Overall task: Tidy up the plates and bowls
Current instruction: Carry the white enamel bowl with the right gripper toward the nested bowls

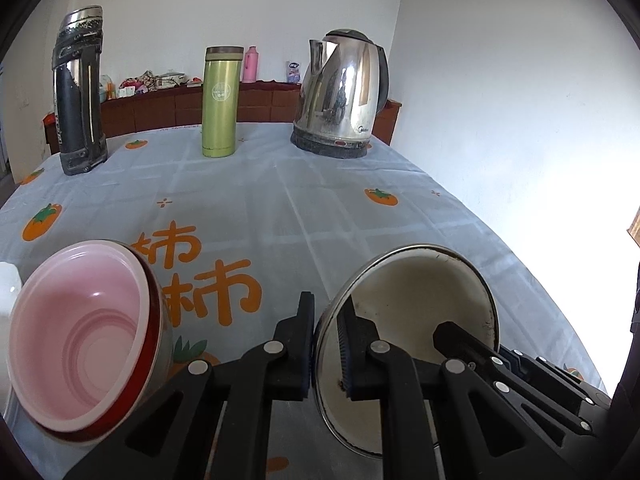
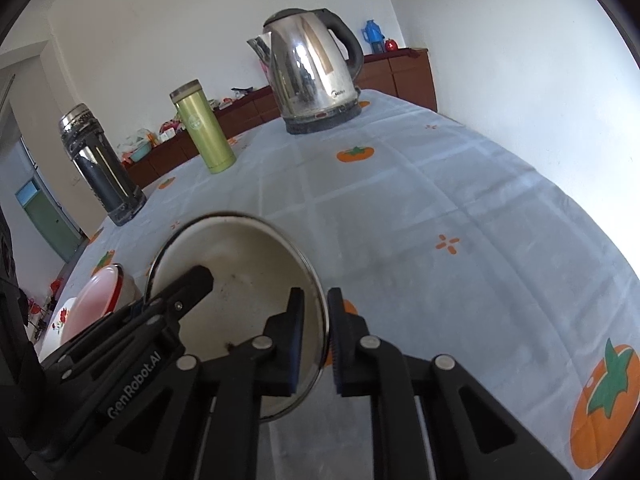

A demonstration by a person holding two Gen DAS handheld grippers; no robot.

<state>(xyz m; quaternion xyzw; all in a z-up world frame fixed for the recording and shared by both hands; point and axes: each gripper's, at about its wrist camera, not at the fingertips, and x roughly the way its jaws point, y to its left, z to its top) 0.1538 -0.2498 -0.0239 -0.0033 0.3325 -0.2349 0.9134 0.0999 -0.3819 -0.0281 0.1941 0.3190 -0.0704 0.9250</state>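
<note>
Both claws grip the rim of the white bowl (image 1: 416, 300): left claw (image 1: 326, 344), right claw (image 2: 316, 340). A pink bowl (image 1: 80, 336) sits left on the surface (image 1: 320, 208).

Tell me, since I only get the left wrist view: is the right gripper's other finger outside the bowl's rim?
Observer: Yes. In the right wrist view, the right gripper has one finger inside the bowl and one outside, with the rim between them.
Operator: What's the white sliver left of the pink bowl?
Observer: It's a white plate with red flowers. The pink bowl is right beside it. I cannot tell whether the bowl rests on it.
</note>
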